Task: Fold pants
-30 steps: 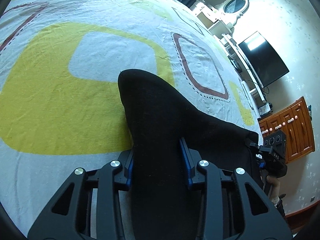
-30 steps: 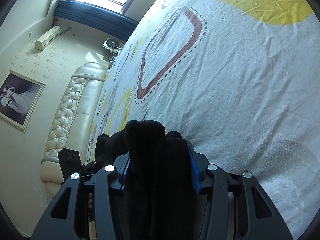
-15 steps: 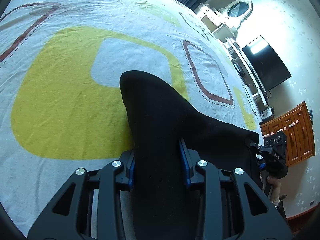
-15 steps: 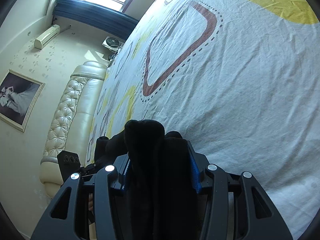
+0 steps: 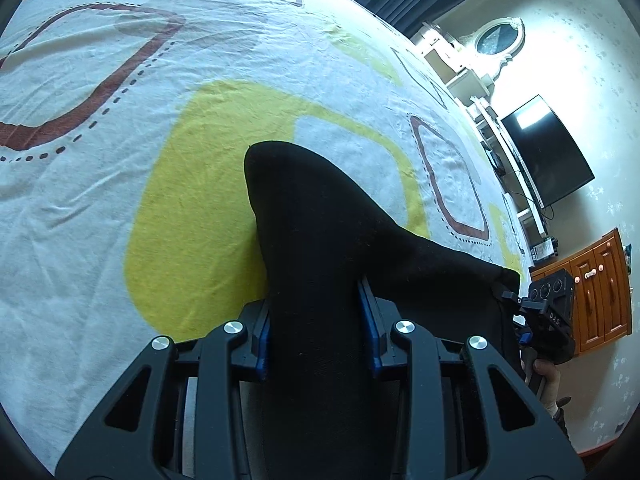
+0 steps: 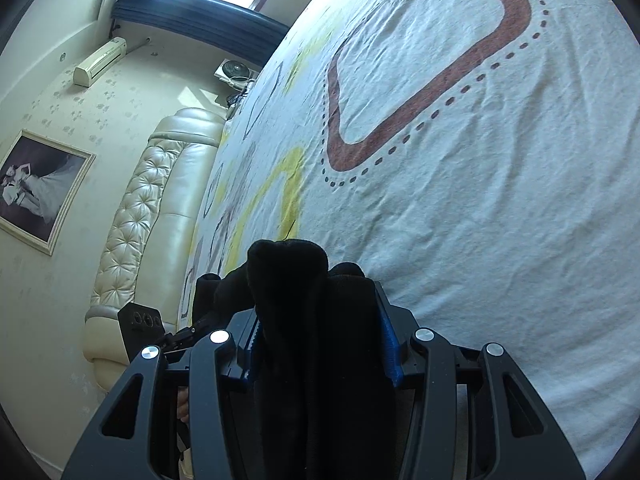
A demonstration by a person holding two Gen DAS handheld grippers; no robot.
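We clamped the left gripper (image 5: 316, 336) and right gripper (image 6: 320, 340) on the black pants (image 5: 320, 248) above the patterned bedsheet (image 5: 120, 140). Television (image 5: 548, 160) at 2 o'clock; fabric hid our fingertips.

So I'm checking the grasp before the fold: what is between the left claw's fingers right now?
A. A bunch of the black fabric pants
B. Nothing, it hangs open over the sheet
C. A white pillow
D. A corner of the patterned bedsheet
A: the left claw is closed on the black fabric pants, which bulge up between its blue pads above the patterned bedsheet.
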